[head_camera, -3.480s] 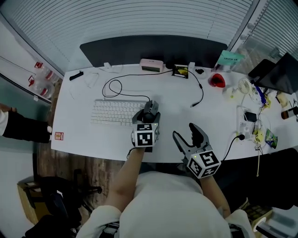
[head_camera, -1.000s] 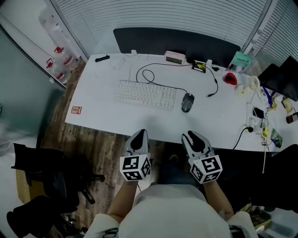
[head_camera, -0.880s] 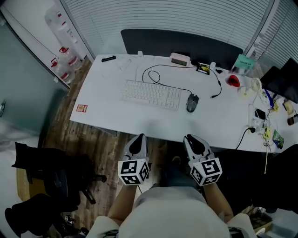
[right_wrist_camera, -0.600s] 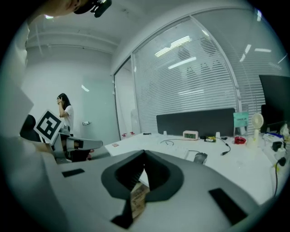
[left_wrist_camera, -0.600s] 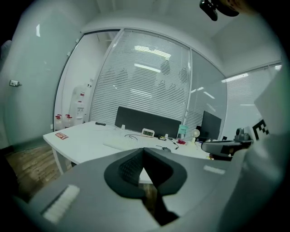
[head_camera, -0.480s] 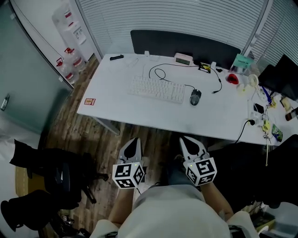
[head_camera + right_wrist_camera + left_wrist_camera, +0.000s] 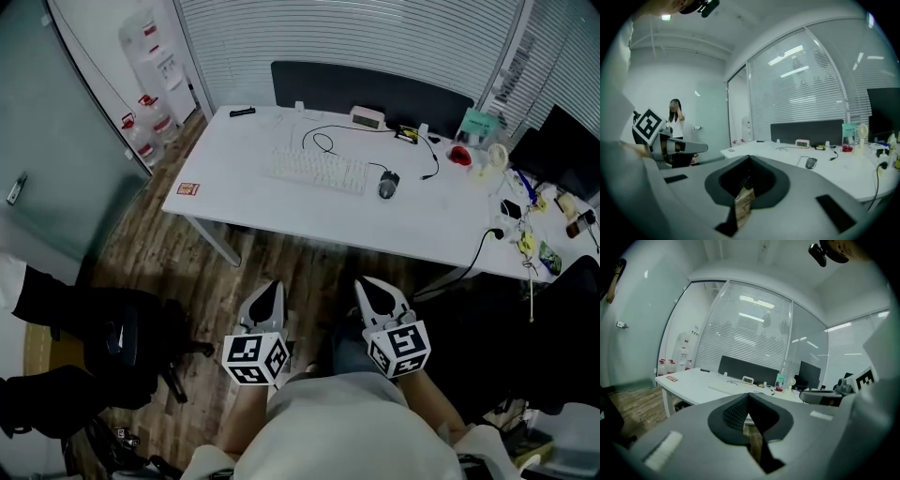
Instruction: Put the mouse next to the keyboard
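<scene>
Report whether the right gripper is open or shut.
Shut: the grey two-jaw right gripper has its jaws meeting at the tips, nothing between them.

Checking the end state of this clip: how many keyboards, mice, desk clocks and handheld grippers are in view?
keyboard: 1
mouse: 1
desk clock: 1
grippers: 2 (left gripper, right gripper)
Total: 5

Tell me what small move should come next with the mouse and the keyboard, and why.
Probably nothing more than lowering both grippers to rest. The dark grey computer mouse already lies beside the right end of the slim white keyboard on the white table. The left gripper and right gripper are shut, empty, and hang over the wooden floor, well short of the table.
</scene>
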